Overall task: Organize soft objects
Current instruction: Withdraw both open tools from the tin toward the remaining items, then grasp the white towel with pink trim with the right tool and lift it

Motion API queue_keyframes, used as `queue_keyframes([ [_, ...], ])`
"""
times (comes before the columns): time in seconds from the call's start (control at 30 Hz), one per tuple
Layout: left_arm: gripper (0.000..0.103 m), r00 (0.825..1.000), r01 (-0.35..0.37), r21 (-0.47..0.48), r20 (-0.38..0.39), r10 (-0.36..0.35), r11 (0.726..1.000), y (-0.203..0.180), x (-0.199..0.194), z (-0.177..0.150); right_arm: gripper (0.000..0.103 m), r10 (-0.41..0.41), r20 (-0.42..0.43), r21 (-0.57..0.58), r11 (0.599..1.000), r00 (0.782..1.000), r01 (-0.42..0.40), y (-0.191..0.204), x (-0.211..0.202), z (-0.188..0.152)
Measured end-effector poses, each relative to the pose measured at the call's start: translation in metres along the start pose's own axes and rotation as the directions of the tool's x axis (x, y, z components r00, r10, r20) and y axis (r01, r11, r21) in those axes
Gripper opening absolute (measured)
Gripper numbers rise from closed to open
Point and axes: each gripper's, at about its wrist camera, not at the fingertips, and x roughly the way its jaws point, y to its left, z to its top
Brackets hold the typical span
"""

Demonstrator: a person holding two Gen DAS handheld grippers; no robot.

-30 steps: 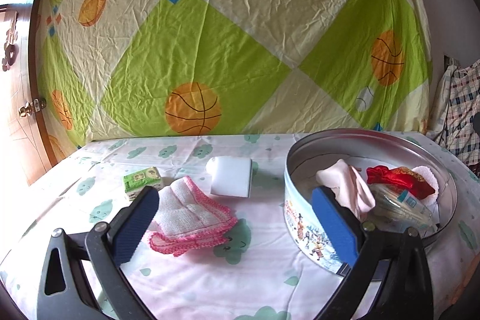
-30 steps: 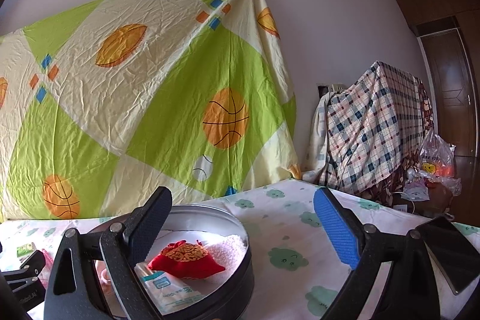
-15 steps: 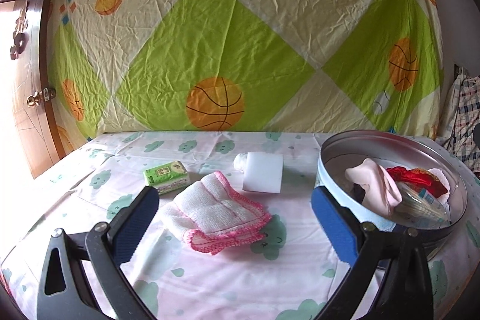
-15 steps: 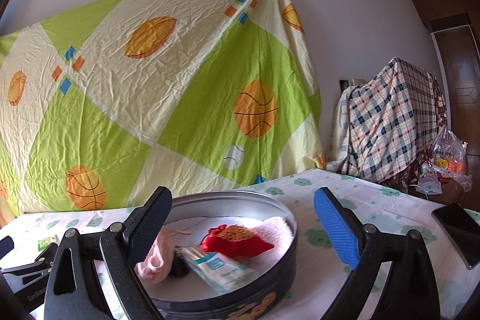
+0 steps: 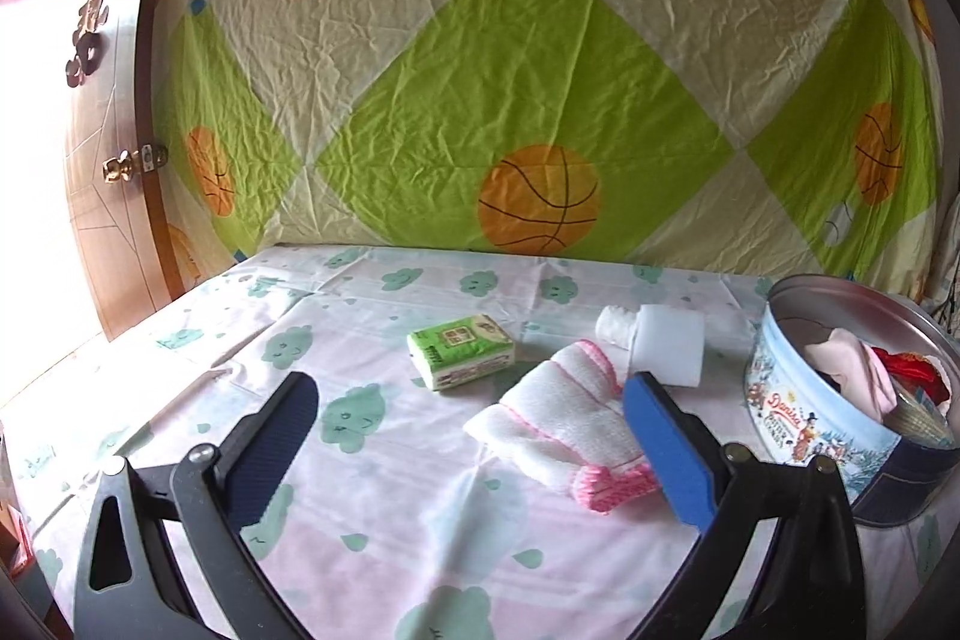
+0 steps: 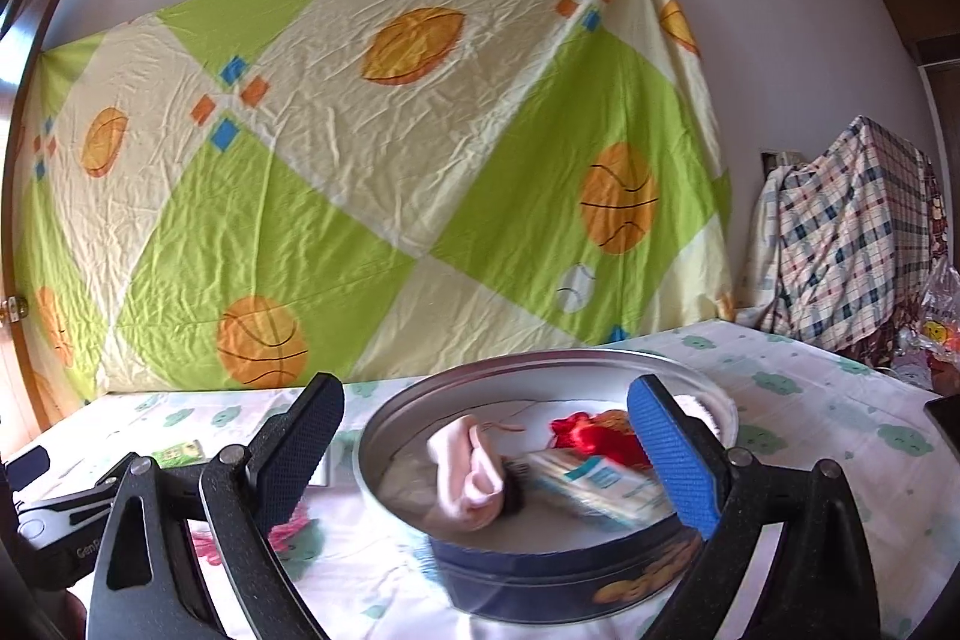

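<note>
A white washcloth with pink trim lies on the sheet, just ahead of my open left gripper and against its right finger. Beyond the cloth sit a green tissue pack and a white sponge block with a cotton roll beside it. The round cookie tin holds a pale pink cloth, a red pouch and a wipes packet. My right gripper hangs open right over the tin with nothing between its fingers. The tin also shows at the right in the left wrist view.
A cloud-print sheet covers the table. A basketball-print sheet hangs behind it. A wooden door stands at the left, a plaid-covered heap at the right. A dark phone lies near the right edge.
The left gripper has swung left, away from the tin, and now faces the washcloth and tissue pack. The right gripper has swung left until the tin lies between its fingers. Both stayed open.
</note>
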Motion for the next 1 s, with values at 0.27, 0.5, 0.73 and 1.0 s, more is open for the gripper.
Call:
queue_keyframes([
  [0.27, 0.103, 0.997, -0.074, -0.054, -0.016, 0.073, 0.996, 0.044, 0.013, 0.003, 0.097, 0.079, -0.047, -0.030, 0.996, 0.996, -0.080, 0.038, 0.004, -0.007],
  [0.5, 0.103, 0.994, -0.111, -0.082, -0.028, 0.109, 0.990, 0.071, 0.021, 0.005, 0.097, 0.147, -0.108, -0.049, 0.987, 0.983, -0.153, 0.072, 0.012, -0.013],
  [0.73, 0.103, 0.988, -0.152, -0.101, -0.049, 0.148, 0.983, 0.094, 0.030, 0.007, 0.097, 0.213, -0.234, -0.094, 0.966, 0.949, -0.240, 0.112, 0.035, -0.023],
  [1.0, 0.103, 0.976, -0.208, -0.143, -0.091, 0.196, 0.968, 0.119, 0.048, 0.011, 0.097, 0.262, -0.428, -0.111, 0.935, 0.865, -0.338, 0.150, 0.077, -0.040],
])
